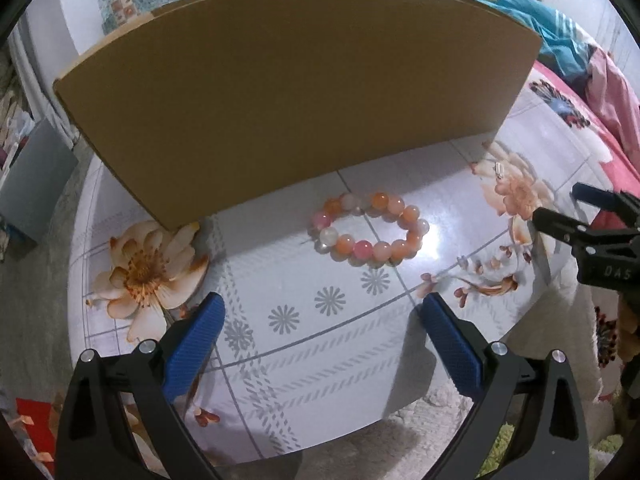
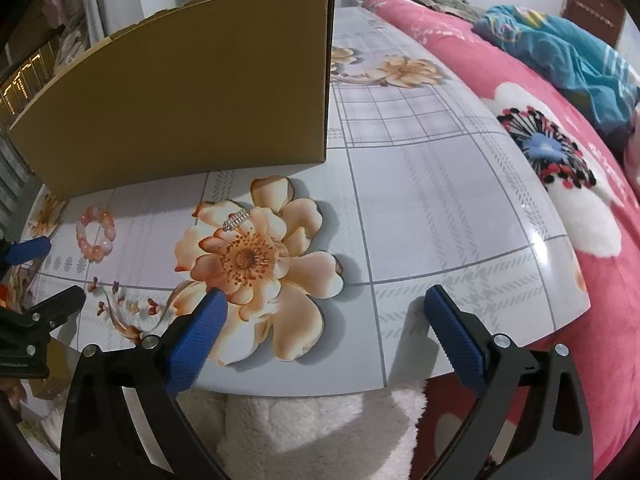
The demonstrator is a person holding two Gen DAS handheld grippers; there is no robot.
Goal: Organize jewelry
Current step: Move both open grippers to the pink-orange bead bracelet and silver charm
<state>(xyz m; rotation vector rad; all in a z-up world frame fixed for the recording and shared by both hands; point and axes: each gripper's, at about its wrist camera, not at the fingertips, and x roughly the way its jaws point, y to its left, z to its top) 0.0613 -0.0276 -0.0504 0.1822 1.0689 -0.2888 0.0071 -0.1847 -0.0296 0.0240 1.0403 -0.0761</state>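
A bracelet of pink, orange and white beads [image 1: 370, 230] lies on the flowered table [image 1: 320, 340] in front of a brown cardboard box [image 1: 288, 92]. It also shows in the right wrist view [image 2: 96, 236]. A small silver ring [image 2: 237, 219] lies on a printed flower; in the left wrist view the ring [image 1: 499, 169] is at the right. My left gripper [image 1: 322, 308] is open and empty, just short of the bracelet. My right gripper [image 2: 322, 304] is open and empty, near the table's front edge, short of the ring.
The cardboard box [image 2: 192, 92] stands at the back left of the table. A pink flowered blanket [image 2: 560, 160] and blue cloth [image 2: 568, 48] lie to the right. The right gripper shows at the right edge of the left wrist view [image 1: 560, 212]. White fleece [image 2: 320, 432] hangs below the table edge.
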